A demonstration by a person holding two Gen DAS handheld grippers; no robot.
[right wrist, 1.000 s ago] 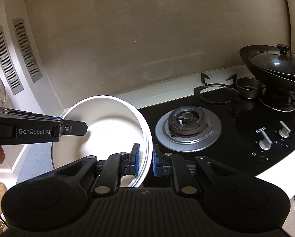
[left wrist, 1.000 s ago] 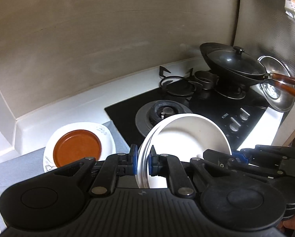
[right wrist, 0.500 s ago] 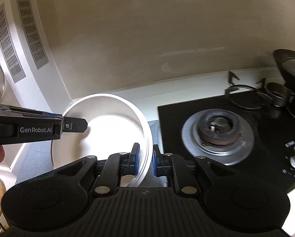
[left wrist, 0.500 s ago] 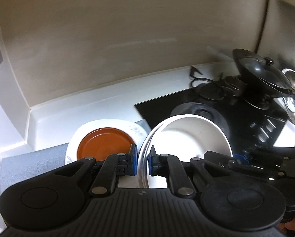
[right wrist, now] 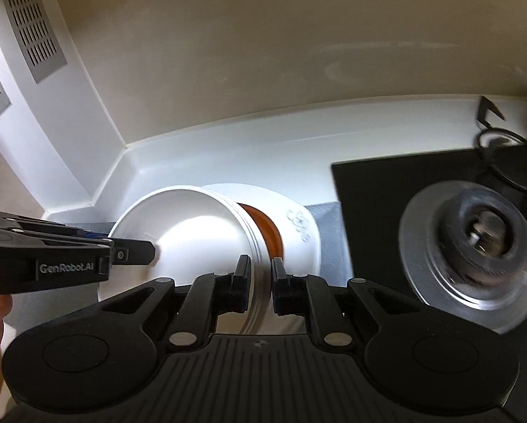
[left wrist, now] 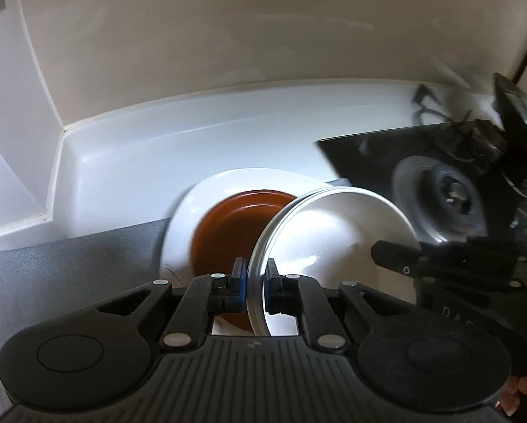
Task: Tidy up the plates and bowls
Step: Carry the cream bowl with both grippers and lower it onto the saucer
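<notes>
Pinching opposite rims, left claw (left wrist: 253, 283) and right claw (right wrist: 260, 280) hold glossy round white plates (left wrist: 334, 232) tilted on edge, concave face toward 12 o'clock, above a brown dish (left wrist: 224, 225) at 10 o'clock on the tabletop (left wrist: 157, 148).

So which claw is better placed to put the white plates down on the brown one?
Probably both together: the left claw and right claw each pinch opposite rims of the stacked round white plates, tilted above the round brown plate.
</notes>
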